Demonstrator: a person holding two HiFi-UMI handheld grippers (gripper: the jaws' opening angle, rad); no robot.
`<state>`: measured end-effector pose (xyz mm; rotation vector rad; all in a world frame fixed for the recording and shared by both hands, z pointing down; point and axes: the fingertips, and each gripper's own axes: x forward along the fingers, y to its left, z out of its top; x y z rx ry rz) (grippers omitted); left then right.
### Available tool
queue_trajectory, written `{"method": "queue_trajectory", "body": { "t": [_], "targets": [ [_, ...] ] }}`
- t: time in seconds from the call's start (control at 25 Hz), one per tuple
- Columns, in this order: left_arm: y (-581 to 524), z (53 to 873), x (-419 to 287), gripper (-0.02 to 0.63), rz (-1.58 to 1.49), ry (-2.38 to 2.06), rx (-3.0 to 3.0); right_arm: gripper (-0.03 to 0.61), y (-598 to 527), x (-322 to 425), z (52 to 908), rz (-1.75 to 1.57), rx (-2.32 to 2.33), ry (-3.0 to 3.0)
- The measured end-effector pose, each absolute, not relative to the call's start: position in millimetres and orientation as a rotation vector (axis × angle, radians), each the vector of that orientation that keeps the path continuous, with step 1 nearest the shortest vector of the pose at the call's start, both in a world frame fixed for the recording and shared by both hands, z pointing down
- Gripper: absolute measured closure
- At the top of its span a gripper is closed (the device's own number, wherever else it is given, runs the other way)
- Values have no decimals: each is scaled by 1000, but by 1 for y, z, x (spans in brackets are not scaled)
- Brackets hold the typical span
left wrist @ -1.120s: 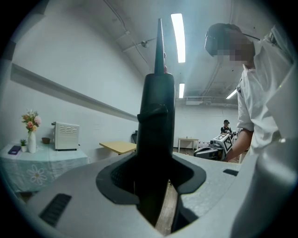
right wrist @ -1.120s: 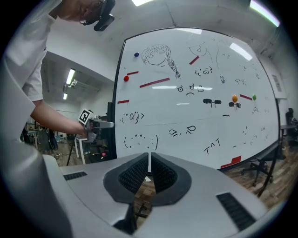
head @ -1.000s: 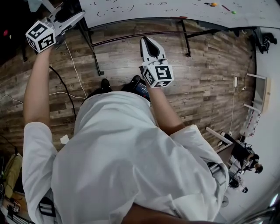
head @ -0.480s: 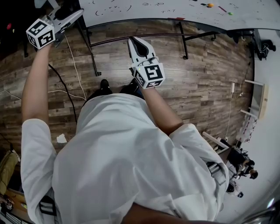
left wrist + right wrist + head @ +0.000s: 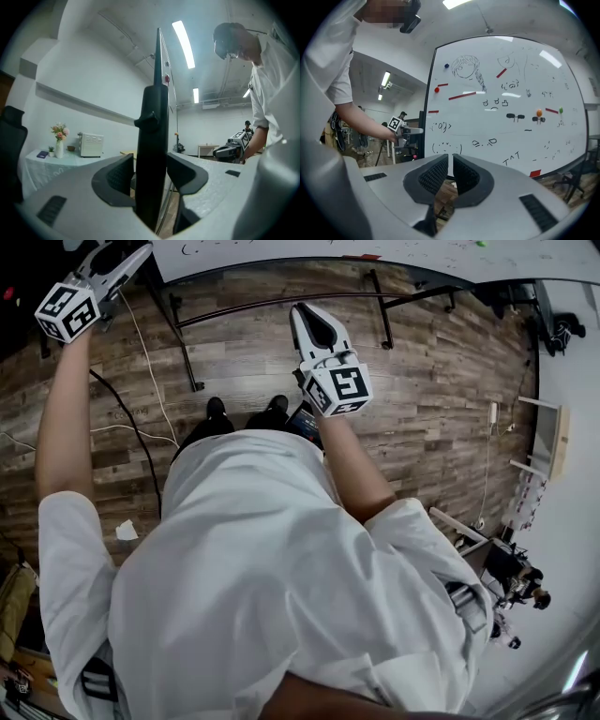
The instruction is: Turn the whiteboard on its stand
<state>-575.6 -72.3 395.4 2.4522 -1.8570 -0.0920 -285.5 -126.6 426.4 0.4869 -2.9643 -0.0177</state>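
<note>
The whiteboard, covered with doodles and small magnets, stands upright on a black wheeled stand. In the head view only its lower edge shows at the top. My left gripper is shut on the board's black side frame, which runs straight up between the jaws. My right gripper hovers in front of the board's face, apart from it, jaws shut with only a hairline slit and nothing between them. In the right gripper view the left gripper sits at the board's left edge.
Cables trail over the wooden floor by the stand's left leg. A crumpled paper lies near my feet. Left of the board, a table holds a toaster oven and flowers. Furniture lines the right wall.
In the head view my left gripper and the board's edge have shifted toward the upper left. My right gripper swayed left, then back, still clear of the board.
</note>
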Motion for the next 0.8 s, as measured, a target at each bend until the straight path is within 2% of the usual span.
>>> {"method": "queue_trajectory", "body": {
  "t": [0.16,0.28,0.52,0.8],
  "targets": [
    [-21,388,-590,411,-126,-2079,2315,488,-131,-260,400,-46,512,-3028],
    [24,386,-571,413,-223,-2209,2182,480,-132,-235,386,-63,539,-3056],
    [75,374,-453,417,-380,-2264,2113,480,-126,-197,365,-57,499,-3120],
    [114,372,-312,417,-364,-2338,2016,479,-76,-133,361,-12,367,-3143]
  ]
}}
